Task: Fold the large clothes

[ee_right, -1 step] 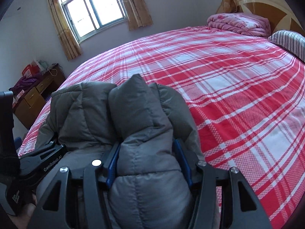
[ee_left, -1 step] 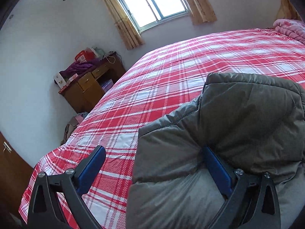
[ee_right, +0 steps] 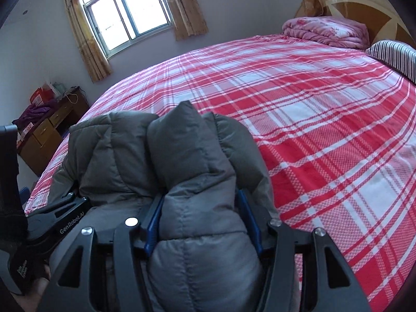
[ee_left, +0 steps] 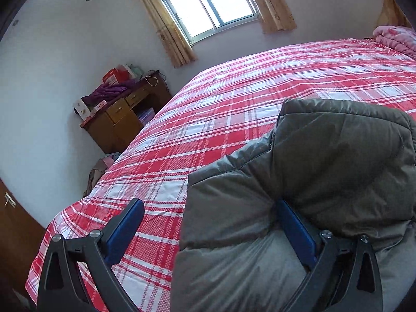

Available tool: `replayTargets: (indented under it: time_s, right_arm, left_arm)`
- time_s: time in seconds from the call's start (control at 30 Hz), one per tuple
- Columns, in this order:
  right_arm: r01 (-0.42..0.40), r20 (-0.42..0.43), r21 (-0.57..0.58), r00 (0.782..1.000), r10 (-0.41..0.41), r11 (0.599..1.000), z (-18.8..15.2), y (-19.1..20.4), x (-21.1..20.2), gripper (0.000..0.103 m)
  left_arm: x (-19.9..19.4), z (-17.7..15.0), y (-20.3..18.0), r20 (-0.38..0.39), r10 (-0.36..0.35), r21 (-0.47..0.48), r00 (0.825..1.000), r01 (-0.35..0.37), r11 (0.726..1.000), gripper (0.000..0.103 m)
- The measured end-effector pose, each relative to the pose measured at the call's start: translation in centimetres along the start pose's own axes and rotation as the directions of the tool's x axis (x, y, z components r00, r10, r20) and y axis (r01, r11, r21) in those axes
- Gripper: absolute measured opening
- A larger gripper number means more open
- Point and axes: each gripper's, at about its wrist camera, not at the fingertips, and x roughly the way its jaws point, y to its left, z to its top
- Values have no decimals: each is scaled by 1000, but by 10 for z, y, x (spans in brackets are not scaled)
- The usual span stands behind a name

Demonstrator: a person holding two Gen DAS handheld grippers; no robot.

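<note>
I have the right gripper [ee_right: 202, 221] clamped on a thick fold of the grey quilted puffer jacket [ee_right: 182, 171], which lies on the red-and-white plaid bedsheet [ee_right: 325, 130]. My left gripper [ee_left: 210, 231] stands wide open, one blue pad [ee_left: 296, 231] tucked under a jacket fold.

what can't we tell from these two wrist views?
- Left wrist: whether the left gripper holds the grey jacket; its right finger is buried in padding, its left stands clear over the bed.
- Right wrist: right gripper pads sit against a jacket fold; the fabric hides the fingertips.
- Both views: the jacket's near part is cut off by the bottom edge.
- Desk clutter: too small to identify.
</note>
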Motion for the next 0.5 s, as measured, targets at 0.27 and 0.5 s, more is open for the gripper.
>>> replayTargets:
  time_s: [0.27,0.5]
  right_arm:
    - [4,-18,3,1000,-4,1000,-1,-1,6,56]
    - [92,167,-73,983,-79,993,-2,17,-32,58]
  left_arm:
    - [8,-1,-2,-19,-14,-4,1000,14,1000,102]
    - [-2,2,22,-34,-67,-70,997,65,995,102]
